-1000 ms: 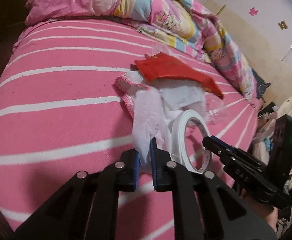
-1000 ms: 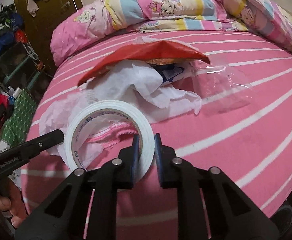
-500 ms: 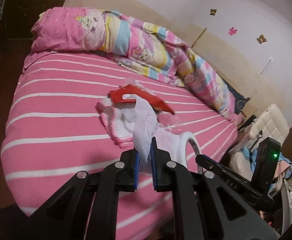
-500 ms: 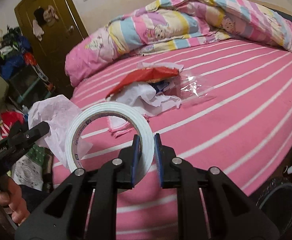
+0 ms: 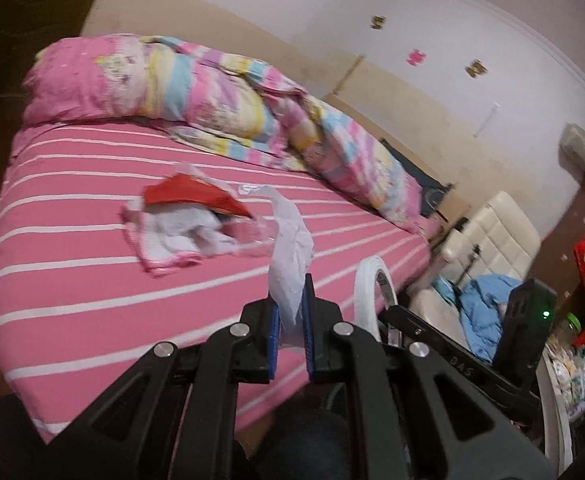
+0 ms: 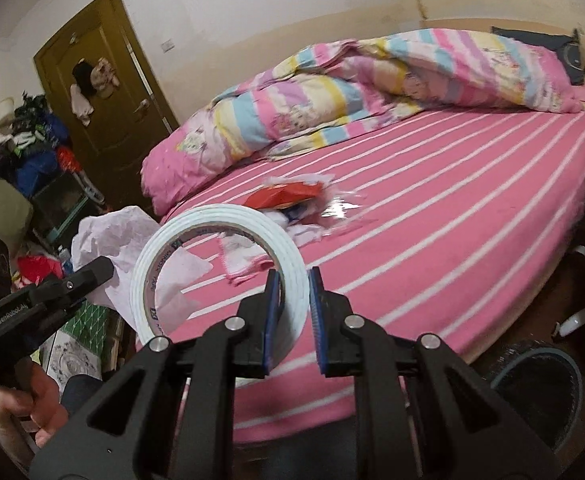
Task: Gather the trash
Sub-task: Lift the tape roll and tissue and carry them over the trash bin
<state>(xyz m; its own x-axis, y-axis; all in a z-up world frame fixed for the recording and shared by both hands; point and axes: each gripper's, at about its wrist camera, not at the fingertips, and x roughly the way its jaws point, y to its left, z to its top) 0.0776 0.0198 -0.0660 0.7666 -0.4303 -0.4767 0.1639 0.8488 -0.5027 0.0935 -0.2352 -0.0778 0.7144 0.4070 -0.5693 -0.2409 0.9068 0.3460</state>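
Step in hand, as I read it: carry-off. Both grippers are loaded and held off the bed (image 5: 92,280), with nothing dropped yet. Left gripper (image 5: 290,332): jaws clenched on a white tissue (image 5: 290,256) that sticks up between the blue pads. Right gripper (image 6: 294,320): jaws grasping a tape roll (image 6: 216,248) by its band, one pad inside the ring and one outside, the roll standing on edge.

More trash is left on the bed: a pile near mid-mattress with a red wrapper (image 5: 196,196) on top of white paper and a pink-edged cloth (image 5: 164,252), and clear plastic (image 6: 340,210) touching the pile's edge.

Next move, a judgement: take both items to a bin, release them, then return for the pile. The dark round container (image 6: 532,376) on the floor by the bed's near corner may be that bin; I cannot confirm it. The tissue is light and floppy, so keep the clamp tight on the way.

View differences: only the right wrist shows the door, the clutter beside it, the container, and the person's hand (image 6: 40,408) gripping the left tool's handle. Only the left wrist shows the cream chair (image 5: 492,236), blue cloth and red box past the bed's far side, plus the right tool's green light. The pile's cloth reads clearer in the left view, the plastic in the right.
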